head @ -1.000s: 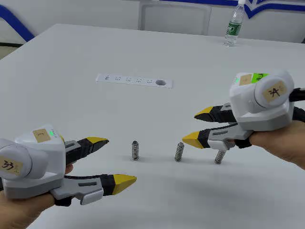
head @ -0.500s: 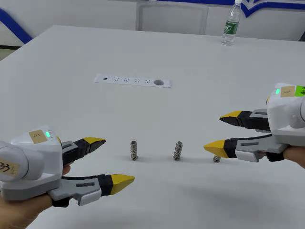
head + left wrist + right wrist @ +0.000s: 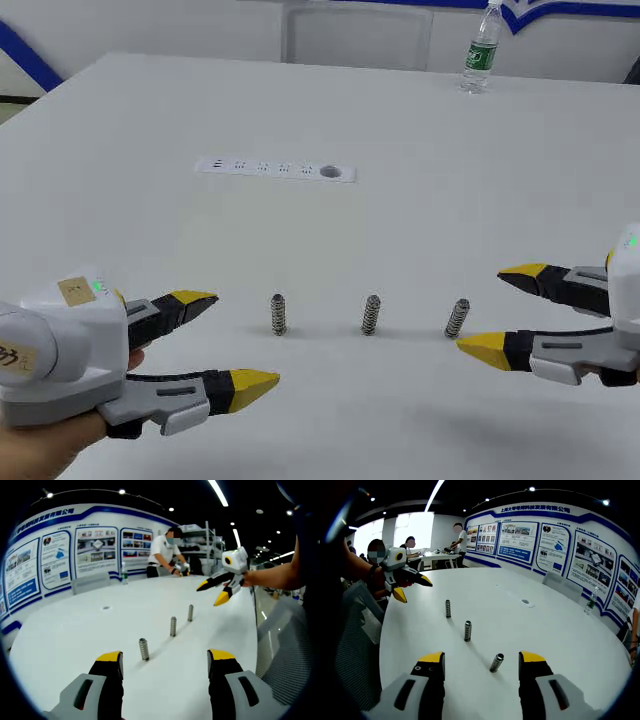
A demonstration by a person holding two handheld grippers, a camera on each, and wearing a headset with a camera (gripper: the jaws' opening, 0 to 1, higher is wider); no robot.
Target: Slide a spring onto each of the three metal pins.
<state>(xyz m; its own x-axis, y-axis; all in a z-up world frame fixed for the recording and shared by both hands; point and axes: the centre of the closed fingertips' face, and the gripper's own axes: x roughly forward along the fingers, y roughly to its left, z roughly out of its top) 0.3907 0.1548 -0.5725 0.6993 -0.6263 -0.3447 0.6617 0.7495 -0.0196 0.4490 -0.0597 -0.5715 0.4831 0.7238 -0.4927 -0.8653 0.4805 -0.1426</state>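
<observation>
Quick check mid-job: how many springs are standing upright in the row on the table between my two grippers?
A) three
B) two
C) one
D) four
A: the head view shows the first spring, the middle spring and the third spring upright in a row between the open left gripper and the open right gripper.
</observation>
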